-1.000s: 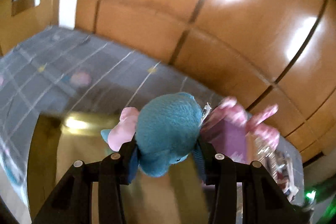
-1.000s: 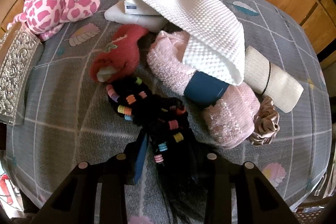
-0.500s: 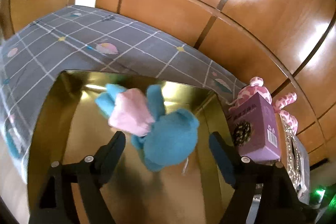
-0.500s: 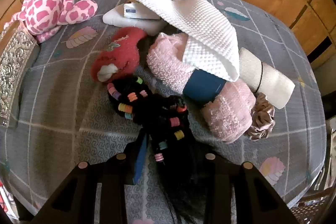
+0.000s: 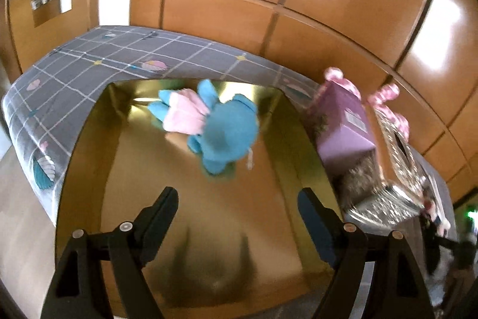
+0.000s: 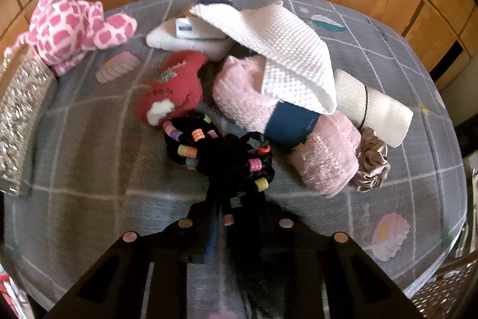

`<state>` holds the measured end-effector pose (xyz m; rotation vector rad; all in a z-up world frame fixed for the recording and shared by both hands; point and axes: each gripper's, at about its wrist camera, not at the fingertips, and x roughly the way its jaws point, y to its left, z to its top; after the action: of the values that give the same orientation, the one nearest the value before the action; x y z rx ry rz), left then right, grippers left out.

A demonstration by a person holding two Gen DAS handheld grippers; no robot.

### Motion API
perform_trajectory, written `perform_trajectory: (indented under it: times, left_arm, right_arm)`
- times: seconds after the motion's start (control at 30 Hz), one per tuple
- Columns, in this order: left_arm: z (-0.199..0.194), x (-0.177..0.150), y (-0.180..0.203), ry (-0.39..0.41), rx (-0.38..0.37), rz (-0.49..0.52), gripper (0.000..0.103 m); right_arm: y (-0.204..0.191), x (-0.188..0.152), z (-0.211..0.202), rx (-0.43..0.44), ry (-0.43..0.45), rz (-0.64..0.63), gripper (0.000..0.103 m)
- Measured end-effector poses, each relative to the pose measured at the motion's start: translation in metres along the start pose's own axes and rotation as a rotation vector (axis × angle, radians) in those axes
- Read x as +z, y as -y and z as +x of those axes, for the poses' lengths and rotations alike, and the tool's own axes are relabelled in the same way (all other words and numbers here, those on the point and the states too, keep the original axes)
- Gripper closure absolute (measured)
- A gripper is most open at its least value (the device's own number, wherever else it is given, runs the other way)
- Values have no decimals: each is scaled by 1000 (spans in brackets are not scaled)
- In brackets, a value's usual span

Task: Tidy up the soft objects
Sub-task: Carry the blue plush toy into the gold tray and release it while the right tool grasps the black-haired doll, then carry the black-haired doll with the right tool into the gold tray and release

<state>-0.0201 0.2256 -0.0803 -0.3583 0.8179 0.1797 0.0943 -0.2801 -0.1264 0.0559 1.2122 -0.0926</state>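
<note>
The left gripper (image 5: 236, 208) has let go of the blue plush toy (image 5: 222, 133), which now lies in the gold tray (image 5: 89, 139). The right gripper (image 6: 236, 217) has been closing on the black beaded hair ties (image 6: 221, 157).

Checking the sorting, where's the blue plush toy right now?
Left wrist view: blue plush toy lies in the gold tray, left of the purple box.

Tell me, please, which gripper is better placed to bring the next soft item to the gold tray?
Right: its jaws have just been closing around the black beaded hair piece. The left gripper hangs open over the gold tray.
</note>
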Motion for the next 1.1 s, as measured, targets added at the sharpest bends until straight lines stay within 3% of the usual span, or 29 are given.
perform_trajectory:
  times: [0.23, 0.53, 1.1]
  left_arm:
    - [-9, -7, 21, 4, -44, 51, 21]
    - [-17, -13, 37, -4, -74, 93, 21]
    - [-25, -15, 39, -3, -97, 97, 21]
  right_arm:
    - [-21, 10, -20, 69, 42, -3, 85]
    - [-44, 50, -32, 139, 61, 1, 85]
    - [-120, 142, -94, 235, 252, -67, 94]
